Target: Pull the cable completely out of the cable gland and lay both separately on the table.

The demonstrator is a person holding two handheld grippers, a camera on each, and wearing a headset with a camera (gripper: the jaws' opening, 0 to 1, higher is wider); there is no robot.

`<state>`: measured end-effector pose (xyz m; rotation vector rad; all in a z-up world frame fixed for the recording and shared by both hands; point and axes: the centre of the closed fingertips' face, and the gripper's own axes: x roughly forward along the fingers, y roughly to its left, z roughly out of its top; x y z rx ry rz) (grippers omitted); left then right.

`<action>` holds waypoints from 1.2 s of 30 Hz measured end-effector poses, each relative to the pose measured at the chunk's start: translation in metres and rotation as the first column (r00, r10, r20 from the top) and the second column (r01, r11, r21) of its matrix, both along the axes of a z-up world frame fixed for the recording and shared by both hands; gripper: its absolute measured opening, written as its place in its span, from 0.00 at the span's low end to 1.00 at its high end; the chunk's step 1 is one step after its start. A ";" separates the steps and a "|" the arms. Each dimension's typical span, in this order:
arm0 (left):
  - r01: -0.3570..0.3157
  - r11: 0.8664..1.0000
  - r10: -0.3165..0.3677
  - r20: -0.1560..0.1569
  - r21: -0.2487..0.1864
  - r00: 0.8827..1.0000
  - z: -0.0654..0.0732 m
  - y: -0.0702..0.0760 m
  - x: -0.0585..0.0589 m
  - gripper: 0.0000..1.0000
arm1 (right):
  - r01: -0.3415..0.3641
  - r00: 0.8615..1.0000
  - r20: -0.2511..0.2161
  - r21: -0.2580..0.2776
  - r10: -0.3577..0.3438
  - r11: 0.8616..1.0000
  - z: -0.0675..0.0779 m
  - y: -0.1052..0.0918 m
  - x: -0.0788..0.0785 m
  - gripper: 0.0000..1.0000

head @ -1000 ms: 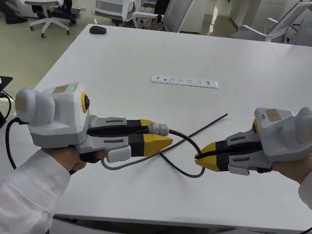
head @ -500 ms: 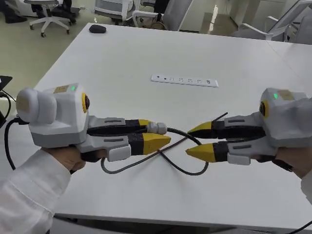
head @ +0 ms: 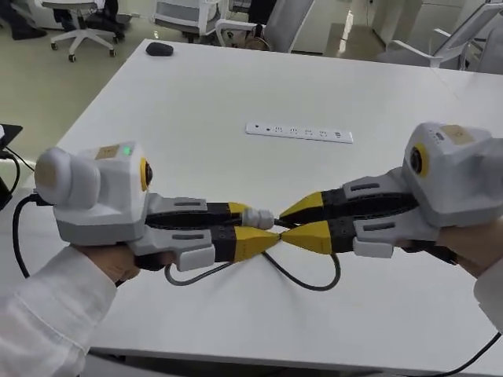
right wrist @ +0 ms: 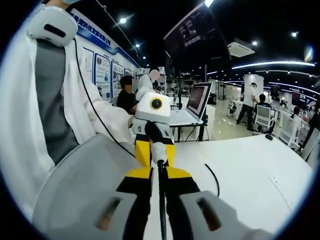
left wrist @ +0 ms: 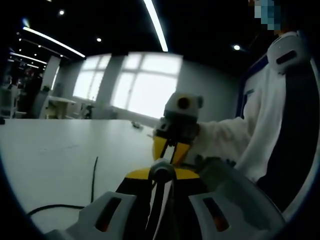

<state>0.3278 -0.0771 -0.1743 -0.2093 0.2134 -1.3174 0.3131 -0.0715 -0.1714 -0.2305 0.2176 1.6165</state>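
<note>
the left gripper (head: 263, 223) is clamped narrow on the cable gland (head: 258, 217), which sits between its yellow jaw tips. nose to nose with it, the right gripper (head: 285, 228) is pinched tight on the cable (head: 308, 284) just ahead of the gland's mouth. below both tools the cable's slack curls in a loop on the white table (head: 236, 86).
</note>
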 end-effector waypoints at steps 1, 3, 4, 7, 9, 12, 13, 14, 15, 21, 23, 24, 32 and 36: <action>0.004 1.000 -0.004 0.006 0.002 1.000 0.000 -0.001 -0.001 0.16 | 0.001 1.000 0.002 0.001 -0.001 1.000 0.000 0.000 0.000 0.04; 0.004 1.000 -0.004 0.008 0.007 1.000 -0.001 -0.002 0.000 0.16 | -0.001 1.000 -0.001 -0.001 0.001 1.000 0.000 -0.001 0.001 0.04; 0.006 1.000 -0.006 0.004 0.007 1.000 -0.002 -0.002 -0.001 0.16 | -0.001 1.000 -0.002 -0.002 0.001 1.000 -0.001 -0.001 0.001 0.04; 0.006 1.000 -0.006 0.006 0.009 1.000 -0.002 -0.002 0.000 0.16 | -0.001 1.000 0.011 -0.003 0.001 1.000 -0.002 -0.001 0.002 0.03; 0.003 1.000 -0.003 0.005 0.006 1.000 -0.002 -0.002 0.000 0.16 | 0.004 1.000 0.015 0.004 -0.004 1.000 -0.001 -0.001 0.003 0.03; 0.000 1.000 0.000 0.006 0.007 1.000 -0.001 -0.001 0.001 0.16 | 0.006 1.000 0.011 0.006 -0.006 1.000 -0.002 0.000 0.003 0.03; -0.001 1.000 0.001 0.007 0.009 1.000 -0.002 -0.001 0.001 0.16 | 0.006 1.000 0.013 0.003 -0.006 1.000 -0.003 0.000 0.004 0.03; -0.002 1.000 0.002 0.007 0.011 1.000 -0.002 0.000 0.001 0.16 | 0.004 1.000 0.014 -0.003 -0.004 1.000 -0.004 0.000 0.004 0.03; -0.003 1.000 0.003 0.008 0.014 1.000 -0.002 0.000 0.001 0.16 | 0.005 1.000 0.019 -0.010 -0.005 1.000 -0.005 0.000 0.004 0.03; -0.015 1.000 0.015 0.006 0.013 1.000 -0.002 0.002 0.003 0.16 | 0.016 0.999 0.031 -0.039 -0.015 0.999 -0.013 -0.008 0.009 0.03; -0.016 1.000 0.016 0.005 0.013 1.000 -0.002 0.002 0.004 0.16 | 0.023 0.999 0.032 -0.050 -0.021 0.999 -0.017 -0.012 0.010 0.03; -0.016 1.000 0.016 0.006 0.015 1.000 -0.003 0.002 0.004 0.16 | 0.025 0.999 0.032 -0.056 -0.023 0.998 -0.019 -0.014 0.010 0.03; -0.011 1.000 0.011 0.009 0.026 1.000 -0.004 0.000 0.002 0.16 | 0.049 0.998 0.046 -0.128 -0.043 0.991 -0.041 -0.030 0.014 0.03; -0.010 1.000 0.010 0.009 0.023 1.000 -0.004 0.000 0.001 0.16 | 0.060 0.997 0.052 -0.160 -0.052 0.985 -0.051 -0.039 0.016 0.03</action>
